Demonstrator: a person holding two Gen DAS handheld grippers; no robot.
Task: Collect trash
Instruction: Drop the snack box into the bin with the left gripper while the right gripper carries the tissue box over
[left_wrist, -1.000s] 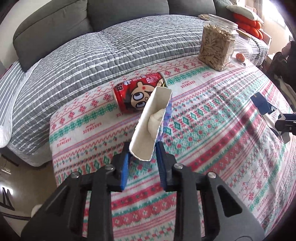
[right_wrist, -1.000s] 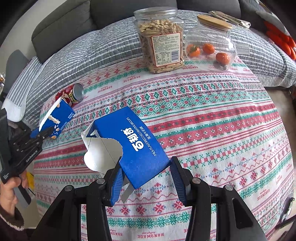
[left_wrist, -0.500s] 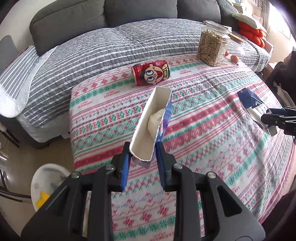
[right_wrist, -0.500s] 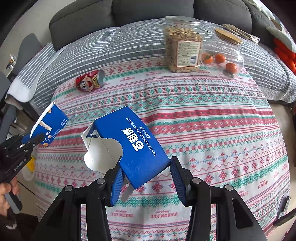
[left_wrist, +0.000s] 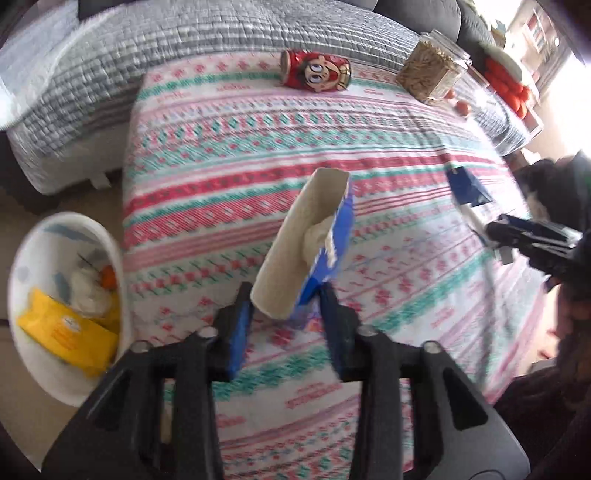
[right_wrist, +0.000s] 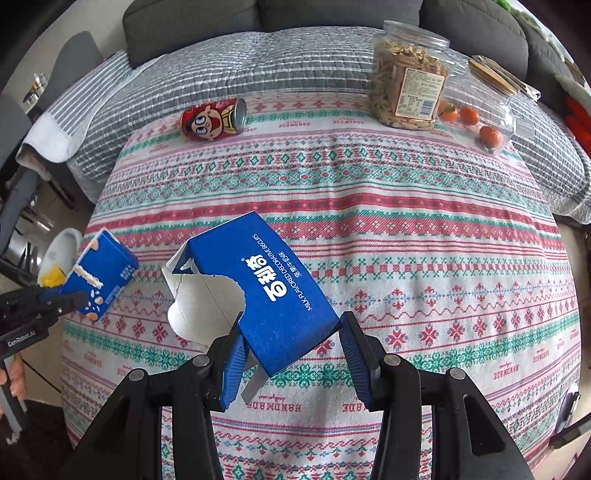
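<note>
Left gripper (left_wrist: 286, 315): raised above the near left part of the patterned tablecloth (left_wrist: 388, 155), pointing forward along the table, 2 blue pads pinching the base of a small torn blue carton (left_wrist: 314, 240). Carton tilted up and away, open top showing a pale lining with a wad inside. White trash bin (left_wrist: 26, 354) low at left beside the table edge, holding a yellow packet (left_wrist: 62, 332) and crumpled paper.

Right gripper (right_wrist: 291, 350): held over the near centre of the table, level and forward-facing, 2 pads clamped on the lower end of a larger blue biscuit box (right_wrist: 266, 291), torn open on its left side.

Red cartoon can (right_wrist: 213, 120) on its side at the far table edge. Snack jar (right_wrist: 406, 92) upright at far right, clear fruit container (right_wrist: 480, 107) just beside it.
</note>
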